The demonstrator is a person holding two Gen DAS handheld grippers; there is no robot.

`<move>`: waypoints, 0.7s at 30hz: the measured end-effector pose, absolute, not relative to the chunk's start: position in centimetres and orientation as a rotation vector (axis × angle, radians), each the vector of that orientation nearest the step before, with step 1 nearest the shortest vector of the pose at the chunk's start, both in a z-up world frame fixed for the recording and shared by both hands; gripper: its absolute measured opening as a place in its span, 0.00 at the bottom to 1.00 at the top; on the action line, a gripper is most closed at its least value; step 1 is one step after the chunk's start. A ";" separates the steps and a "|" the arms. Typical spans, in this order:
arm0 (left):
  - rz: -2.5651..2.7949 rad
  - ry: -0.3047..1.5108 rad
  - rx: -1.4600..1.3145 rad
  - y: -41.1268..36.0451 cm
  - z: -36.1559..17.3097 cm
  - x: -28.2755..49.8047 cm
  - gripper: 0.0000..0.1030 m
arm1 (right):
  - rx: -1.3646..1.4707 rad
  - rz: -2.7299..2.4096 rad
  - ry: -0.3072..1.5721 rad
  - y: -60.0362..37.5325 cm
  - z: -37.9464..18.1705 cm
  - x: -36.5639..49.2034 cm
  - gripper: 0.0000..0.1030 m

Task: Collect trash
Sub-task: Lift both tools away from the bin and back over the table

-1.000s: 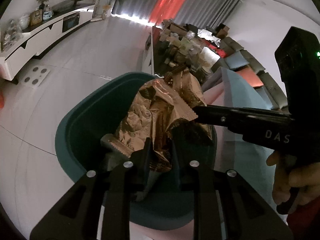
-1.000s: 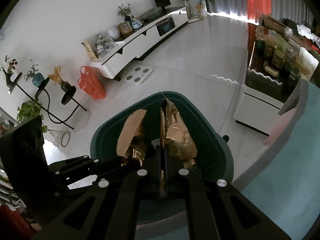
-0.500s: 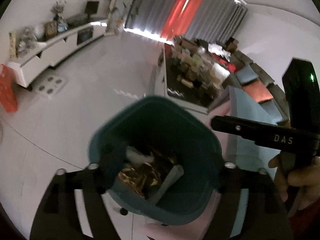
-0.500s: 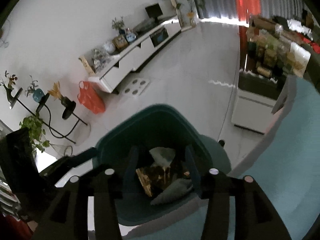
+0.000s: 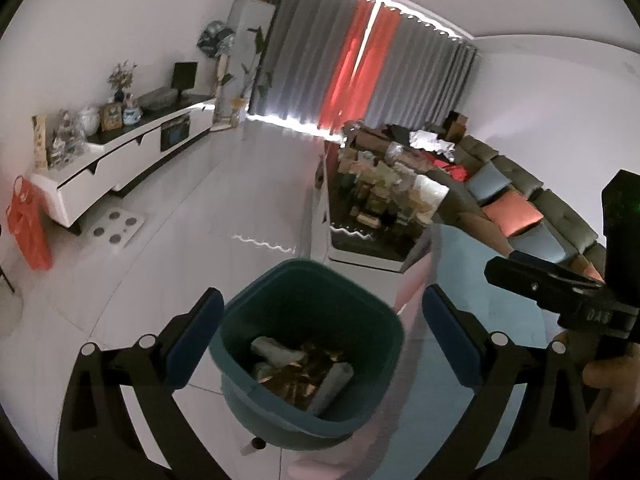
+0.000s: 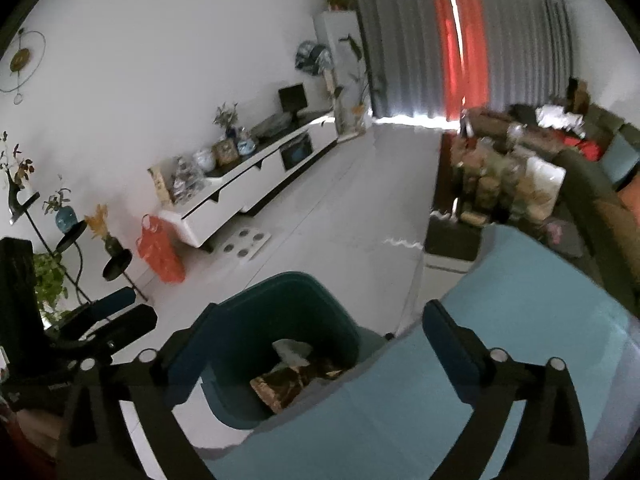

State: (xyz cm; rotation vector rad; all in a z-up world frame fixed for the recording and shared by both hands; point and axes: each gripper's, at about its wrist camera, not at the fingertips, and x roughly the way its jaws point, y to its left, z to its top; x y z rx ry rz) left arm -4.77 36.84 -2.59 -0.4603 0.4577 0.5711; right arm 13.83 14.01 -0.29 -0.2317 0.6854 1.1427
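Both claws stood fully spread, having just opened, with nothing between their pads. Below and ahead of the left gripper (image 5: 318, 322) sat the dark teal plastic waste bin (image 5: 362, 308), containing crumpled gold foil wrappers (image 5: 298, 376). The right gripper (image 6: 316, 330) hung above that bin, over the light blue cushion (image 6: 500, 292) edge.

Pale tiled floor (image 5: 240, 200) below my grippers, teal bin (image 5: 312, 296) standing on it, white perforated mat (image 5: 116, 228) by the cabinet (image 5: 120, 172), orange bag (image 5: 30, 228) beside that.
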 end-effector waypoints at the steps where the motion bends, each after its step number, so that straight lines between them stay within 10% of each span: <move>1: 0.561 0.453 -0.452 36.3 -2.1 -4.8 0.95 | -0.234 1.125 0.667 13.1 0.0 13.7 0.94; 21: 0.371 0.406 -0.229 21.8 3.6 -0.8 0.95 | -0.118 0.881 0.504 -2.8 1.3 12.3 0.94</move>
